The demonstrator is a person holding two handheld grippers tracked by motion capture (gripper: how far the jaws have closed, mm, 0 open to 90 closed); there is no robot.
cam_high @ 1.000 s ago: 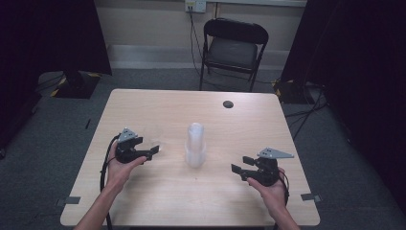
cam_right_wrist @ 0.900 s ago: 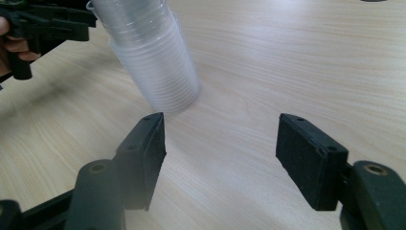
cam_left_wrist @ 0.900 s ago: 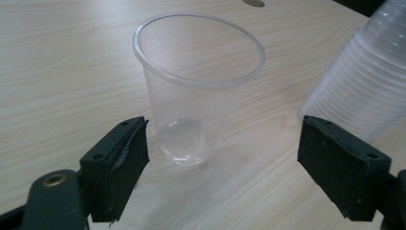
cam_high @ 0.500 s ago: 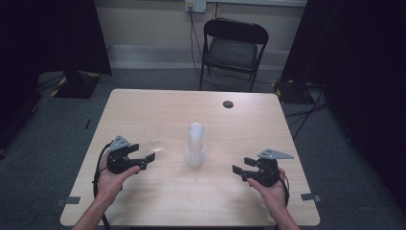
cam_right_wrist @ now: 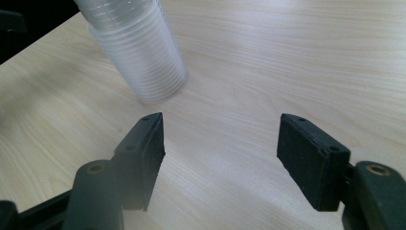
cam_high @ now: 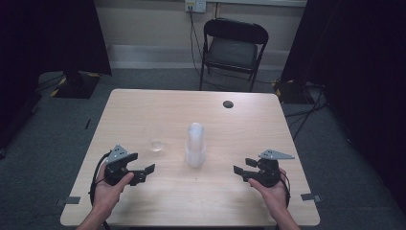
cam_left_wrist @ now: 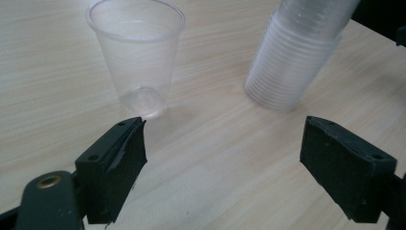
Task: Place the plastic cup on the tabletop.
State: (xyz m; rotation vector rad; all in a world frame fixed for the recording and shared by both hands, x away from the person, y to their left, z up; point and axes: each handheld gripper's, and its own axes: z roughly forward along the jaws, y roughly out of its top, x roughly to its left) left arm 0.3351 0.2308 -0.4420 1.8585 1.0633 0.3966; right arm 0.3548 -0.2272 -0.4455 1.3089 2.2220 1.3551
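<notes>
Sitting on the wooden table (cam_high: 143,110) now is one clear plastic cup (cam_high: 156,145), all by itself, upright with its open mouth up. A second ago no lone cup showed there, and the left gripper (cam_high: 143,171) was higher up the table. It has since pulled back toward the person, and its jaws are wide apart with nothing in them. My guess is that it just put the cup down and let go.

In the middle stands the stack of clear plastic cups (cam_high: 195,146), mouth down, to the right of the lone cup. The right gripper (cam_high: 242,171) rests near the table's right edge, jaws wide apart and holding nothing too. It has hardly moved. Maybe another cup comes off next.
</notes>
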